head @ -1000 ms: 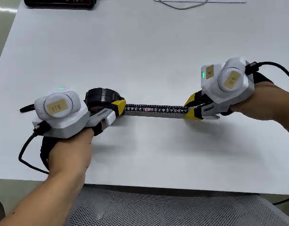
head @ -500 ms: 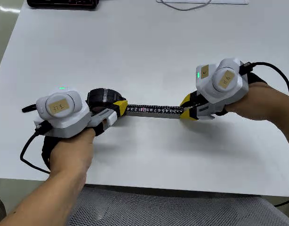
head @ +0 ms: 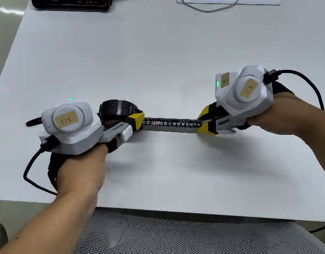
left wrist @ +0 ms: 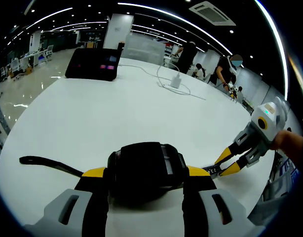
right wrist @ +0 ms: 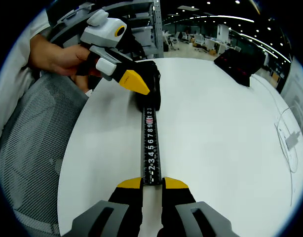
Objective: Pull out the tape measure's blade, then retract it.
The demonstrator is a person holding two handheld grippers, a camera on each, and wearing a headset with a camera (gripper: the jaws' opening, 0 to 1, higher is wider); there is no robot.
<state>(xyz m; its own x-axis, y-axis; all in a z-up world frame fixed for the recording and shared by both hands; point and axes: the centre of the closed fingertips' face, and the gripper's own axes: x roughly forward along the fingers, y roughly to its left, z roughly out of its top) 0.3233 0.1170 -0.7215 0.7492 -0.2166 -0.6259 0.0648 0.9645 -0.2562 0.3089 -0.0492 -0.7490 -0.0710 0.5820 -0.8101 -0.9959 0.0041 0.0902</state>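
Left tool (head: 128, 125): jaws clamped on the flanks of the tape measure case (head: 116, 110), toward the 6 o'clock edge of the bench (head: 168, 53). Right tool (head: 206, 125), at 3 o'clock of the case: jaws pinched shut on the blade (head: 170, 123) tip. Blade: thin, springy, probably slippery and recoil-prone; best held at the hook end.

The tape (head: 116, 111) is a chunky, rounded black case, clamped between the yellow-tipped jaws of the left gripper (head: 132, 120). It sits low over the white table (head: 168, 58); whether it touches the top I can't tell. Its blade (head: 170, 123) is partly drawn out and runs straight and level from the case's mouth toward the right. The blade is dark with pale numerals, 2 to 9 readable, then a red mark. Its free end is pinched in the closed jaws of the right gripper (head: 204, 121).
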